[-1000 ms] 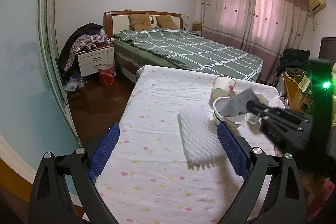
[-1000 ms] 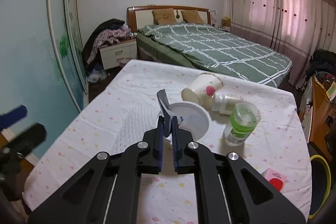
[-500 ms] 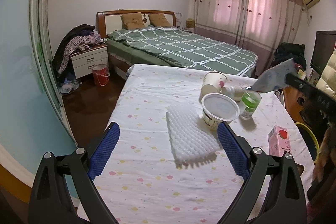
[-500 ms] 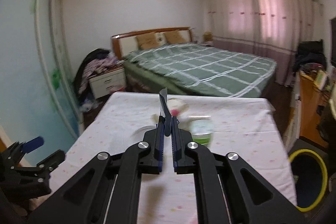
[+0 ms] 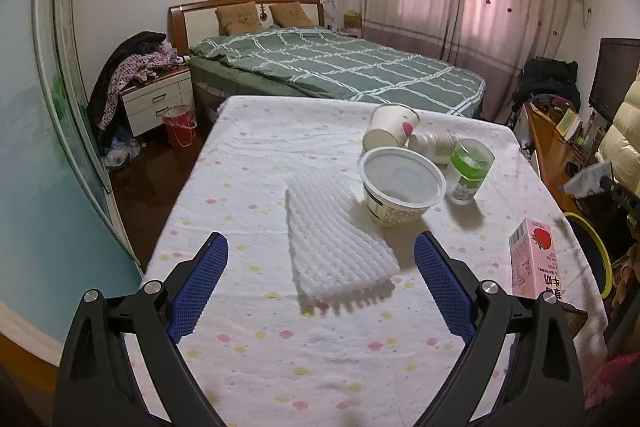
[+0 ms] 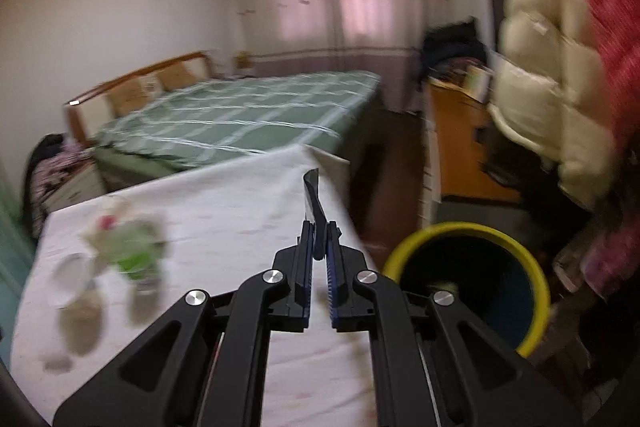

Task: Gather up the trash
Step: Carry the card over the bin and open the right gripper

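Swinging off the tub (image 5: 402, 189), my right tongs (image 6: 319, 227) now carry the foil lid (image 6: 311, 197), clamped tight, toward the bin (image 6: 516, 247) just right of them. Left tongs (image 5: 320, 279) gape around the foam (image 5: 336, 251); cups, bottle and carton (image 5: 536, 259) remain.

Both tongs, left (image 5: 320, 285) and right (image 6: 319, 259), are black angular frames with silver screws and blue, textured finger pads (image 5: 198, 289).
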Demonstrator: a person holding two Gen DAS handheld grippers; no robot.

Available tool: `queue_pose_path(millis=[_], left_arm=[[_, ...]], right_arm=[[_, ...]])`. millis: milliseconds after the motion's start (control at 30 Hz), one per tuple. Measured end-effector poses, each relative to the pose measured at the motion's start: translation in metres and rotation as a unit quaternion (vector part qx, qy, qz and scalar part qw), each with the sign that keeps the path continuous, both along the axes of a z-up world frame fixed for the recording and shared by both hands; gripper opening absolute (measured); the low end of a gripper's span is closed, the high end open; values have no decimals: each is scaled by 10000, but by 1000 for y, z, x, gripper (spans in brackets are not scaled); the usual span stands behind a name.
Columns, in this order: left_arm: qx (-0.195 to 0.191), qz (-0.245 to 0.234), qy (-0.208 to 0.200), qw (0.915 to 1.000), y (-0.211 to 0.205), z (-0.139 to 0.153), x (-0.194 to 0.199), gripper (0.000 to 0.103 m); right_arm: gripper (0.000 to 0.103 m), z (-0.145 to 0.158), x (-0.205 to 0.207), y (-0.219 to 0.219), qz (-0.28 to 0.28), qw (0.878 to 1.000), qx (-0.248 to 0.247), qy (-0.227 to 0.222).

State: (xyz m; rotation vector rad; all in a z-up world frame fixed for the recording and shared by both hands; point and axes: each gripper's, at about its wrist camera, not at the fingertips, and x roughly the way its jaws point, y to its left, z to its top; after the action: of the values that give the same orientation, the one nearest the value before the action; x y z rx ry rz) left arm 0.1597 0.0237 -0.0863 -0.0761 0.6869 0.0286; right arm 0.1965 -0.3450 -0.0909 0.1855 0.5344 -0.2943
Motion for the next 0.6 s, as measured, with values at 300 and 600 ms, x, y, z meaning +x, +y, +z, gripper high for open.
queue_pose_path(millis=[300,600], left_arm=[[56,-114,195,9997,-22,-13,17,93],[65,-46,335,9994,-21,-22,32,93]], right_arm=[[7,-42,9,-68,-1029,9929,36,593],[29,-59,9,-84,-1394,9863,89,875]])
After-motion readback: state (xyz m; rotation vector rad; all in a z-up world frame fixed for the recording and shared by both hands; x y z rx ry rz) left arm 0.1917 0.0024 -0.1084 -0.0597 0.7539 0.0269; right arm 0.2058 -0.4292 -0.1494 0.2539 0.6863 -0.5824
